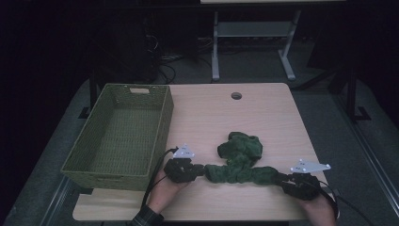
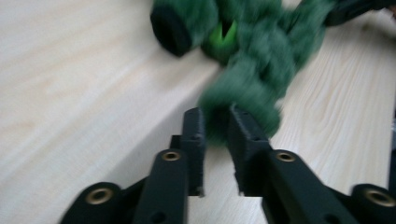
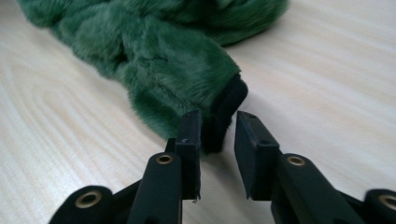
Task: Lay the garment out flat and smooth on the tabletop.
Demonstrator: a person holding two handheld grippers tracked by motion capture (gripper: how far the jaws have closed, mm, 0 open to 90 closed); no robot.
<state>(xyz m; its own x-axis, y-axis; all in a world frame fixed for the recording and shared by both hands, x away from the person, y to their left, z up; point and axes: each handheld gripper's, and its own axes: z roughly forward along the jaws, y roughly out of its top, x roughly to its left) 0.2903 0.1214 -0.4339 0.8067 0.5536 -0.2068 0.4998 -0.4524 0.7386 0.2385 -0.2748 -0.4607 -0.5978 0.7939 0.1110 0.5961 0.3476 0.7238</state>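
A dark green fuzzy garment [image 1: 240, 165] lies stretched across the near part of the wooden table [image 1: 211, 108], with a bunched lump at its middle. My left gripper [image 1: 200, 169] is at its left end. In the left gripper view, the jaws of that gripper [image 2: 215, 121] are shut on the fuzzy green fabric [image 2: 252, 70], which fills the gap at their tips. My right gripper [image 1: 282, 180] is at the garment's right end. In the right gripper view, the garment's black cuff [image 3: 229, 107] sits between the jaws of the right gripper [image 3: 218, 126], with a gap beside one pad.
A green woven basket [image 1: 108, 181] stands empty along the table's left side, close to my left hand. A round cable hole [image 1: 236, 95] is near the far edge. Bare table lies beyond the garment. The table's front edge runs just below both hands.
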